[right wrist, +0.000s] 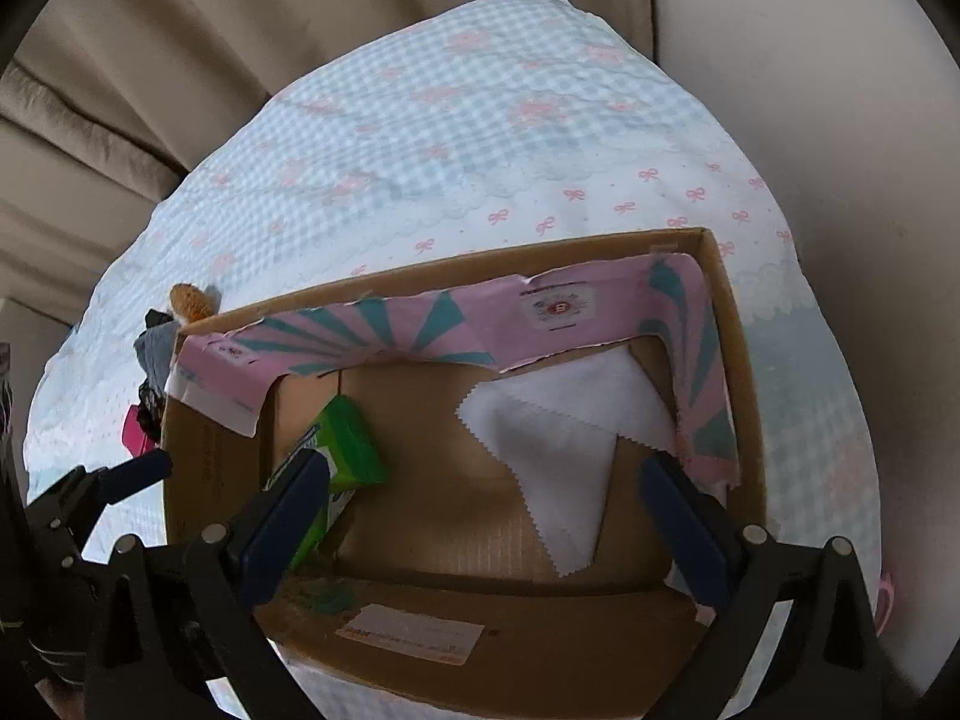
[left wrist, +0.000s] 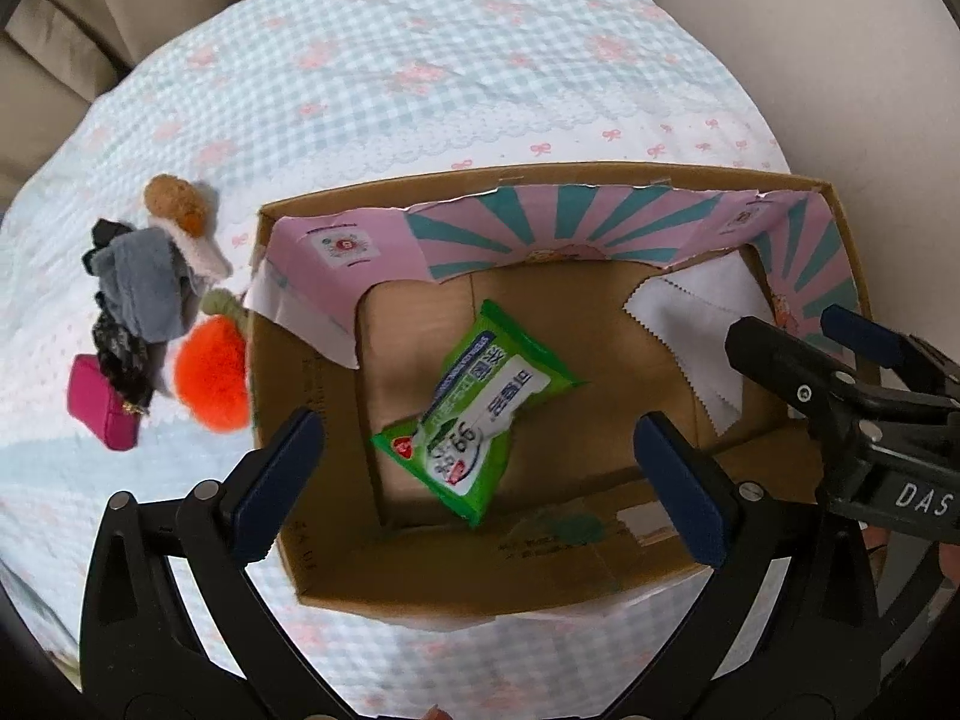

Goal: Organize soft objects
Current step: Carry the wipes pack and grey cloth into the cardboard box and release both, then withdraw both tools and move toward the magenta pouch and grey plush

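1. Cardboard box (left wrist: 312,354) stands open on the table, its upper inner walls lined with pink-and-teal paper.
2. Green wipes pack (left wrist: 474,408) lies flat on the box floor, tilted, long axis running from 7 to 1 o'clock; white label faces up.
3. White cloth (left wrist: 696,330) with zigzag edges lies in the box's 2 o'clock corner.
4. Outside the box at 9 o'clock: orange pom-pom (left wrist: 210,381) touches the box wall; grey plush piece (left wrist: 144,285), tan fuzzy toy (left wrist: 177,204) and magenta pouch (left wrist: 99,411) cluster beside it.

Both the left gripper (left wrist: 480,480) and the right gripper (right wrist: 486,522) have black triangulated frames, navy blue finger pads, silver pins; white "DAS" lettering marks the right one.
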The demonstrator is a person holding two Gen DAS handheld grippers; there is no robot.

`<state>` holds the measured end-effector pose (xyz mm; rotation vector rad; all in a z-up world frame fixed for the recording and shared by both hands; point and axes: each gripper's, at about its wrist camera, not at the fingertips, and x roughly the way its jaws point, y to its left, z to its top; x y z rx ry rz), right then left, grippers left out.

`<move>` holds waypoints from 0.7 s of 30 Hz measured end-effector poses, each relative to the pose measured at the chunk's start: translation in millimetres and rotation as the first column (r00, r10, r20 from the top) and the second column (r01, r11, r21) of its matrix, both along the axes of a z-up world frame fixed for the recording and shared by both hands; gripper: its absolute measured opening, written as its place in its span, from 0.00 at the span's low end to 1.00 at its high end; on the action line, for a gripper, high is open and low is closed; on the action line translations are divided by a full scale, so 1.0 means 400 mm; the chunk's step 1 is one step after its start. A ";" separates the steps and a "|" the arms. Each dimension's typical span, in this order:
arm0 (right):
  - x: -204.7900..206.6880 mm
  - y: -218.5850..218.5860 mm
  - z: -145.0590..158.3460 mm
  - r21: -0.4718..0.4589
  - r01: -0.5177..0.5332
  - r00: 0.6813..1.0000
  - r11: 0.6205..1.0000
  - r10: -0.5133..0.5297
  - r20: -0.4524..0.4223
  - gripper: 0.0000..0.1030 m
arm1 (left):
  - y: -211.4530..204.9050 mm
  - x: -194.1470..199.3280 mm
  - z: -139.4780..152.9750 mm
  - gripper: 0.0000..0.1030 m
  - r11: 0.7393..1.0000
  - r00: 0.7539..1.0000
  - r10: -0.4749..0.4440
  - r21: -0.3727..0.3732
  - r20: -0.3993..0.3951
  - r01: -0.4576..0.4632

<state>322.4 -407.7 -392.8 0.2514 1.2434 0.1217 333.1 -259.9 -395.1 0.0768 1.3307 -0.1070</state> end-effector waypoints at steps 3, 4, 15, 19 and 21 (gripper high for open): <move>-0.011 0.004 0.012 -0.010 -0.011 1.000 1.000 0.011 0.020 1.00 | -0.005 -0.008 0.007 1.00 1.000 1.000 -0.007 0.023 0.006 0.007; -0.018 0.005 0.020 -0.014 -0.013 0.999 1.000 0.013 0.034 1.00 | -0.006 -0.011 0.012 1.00 1.000 1.000 -0.008 0.016 0.009 0.008; -0.086 -0.010 0.187 -0.069 0.027 0.993 0.997 -0.019 0.117 1.00 | -0.003 -0.068 0.179 1.00 0.999 0.995 -0.019 -0.042 0.100 0.024; -0.123 0.000 0.259 -0.077 0.044 0.988 0.996 -0.032 0.152 1.00 | 0.019 -0.109 0.258 1.00 0.998 0.991 -0.011 -0.059 0.135 0.019; -0.144 0.005 0.295 -0.086 0.051 0.985 0.995 -0.036 0.170 1.00 | 0.029 -0.131 0.297 1.00 0.998 0.988 -0.006 -0.064 0.154 0.016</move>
